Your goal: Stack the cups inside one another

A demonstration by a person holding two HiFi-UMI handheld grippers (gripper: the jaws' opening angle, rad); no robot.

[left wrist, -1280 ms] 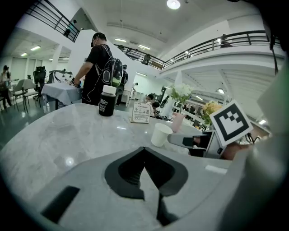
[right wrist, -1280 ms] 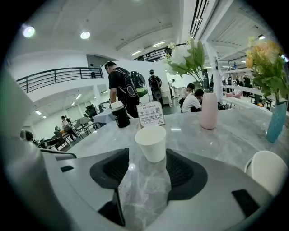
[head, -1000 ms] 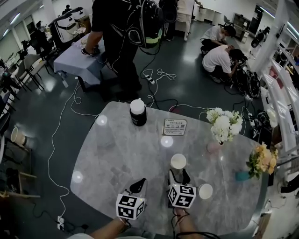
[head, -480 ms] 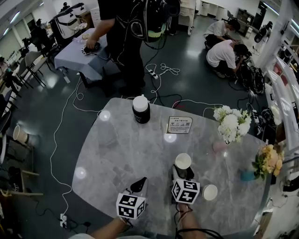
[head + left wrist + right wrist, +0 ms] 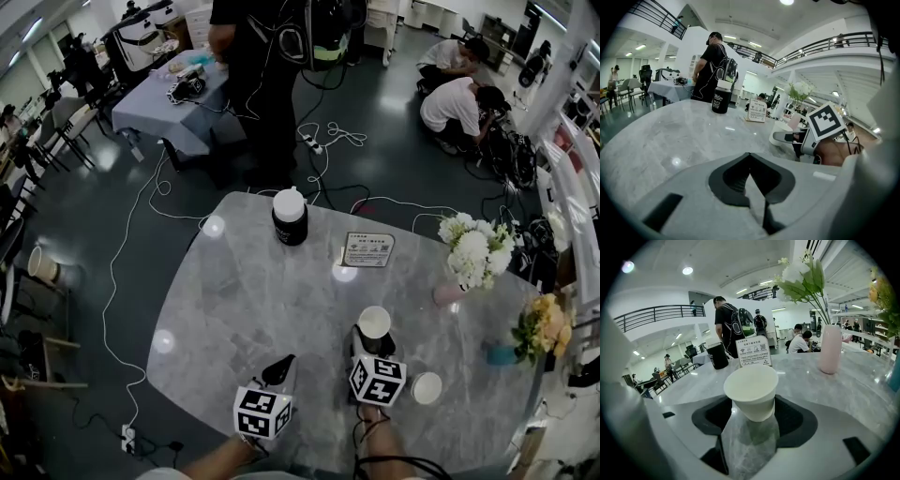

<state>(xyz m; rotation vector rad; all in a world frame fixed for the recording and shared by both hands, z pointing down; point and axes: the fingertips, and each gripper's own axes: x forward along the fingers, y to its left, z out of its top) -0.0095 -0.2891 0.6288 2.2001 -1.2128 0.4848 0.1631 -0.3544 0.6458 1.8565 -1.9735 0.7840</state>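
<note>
The grey marble counter point(image 5: 234, 300) fills the middle of the head view. Along its right edge stand a bunch of white flowers point(image 5: 472, 251) in a pink vase and, lower down, yellow flowers point(image 5: 540, 322) in a teal vase.

At the lower middle, the left gripper point(image 5: 281, 364) hangs over bare counter with its jaws together and nothing between them. Just right of it, the right gripper point(image 5: 373, 342) points toward the top of the frame with its jaws spread wide.

A black jar point(image 5: 289, 217) with a white lid stands near the counter's upper edge. A small sign card point(image 5: 367, 249) stands to its right.

One white cup point(image 5: 374, 322) stands upright on the counter between the tips of the right gripper. In the right gripper view, its base sits in the gap between the jaws. The pads look clear of its wall, though that is hard to judge. A second white cup point(image 5: 427, 387) stands upright at lower right, near that gripper's marker cube.
</note>
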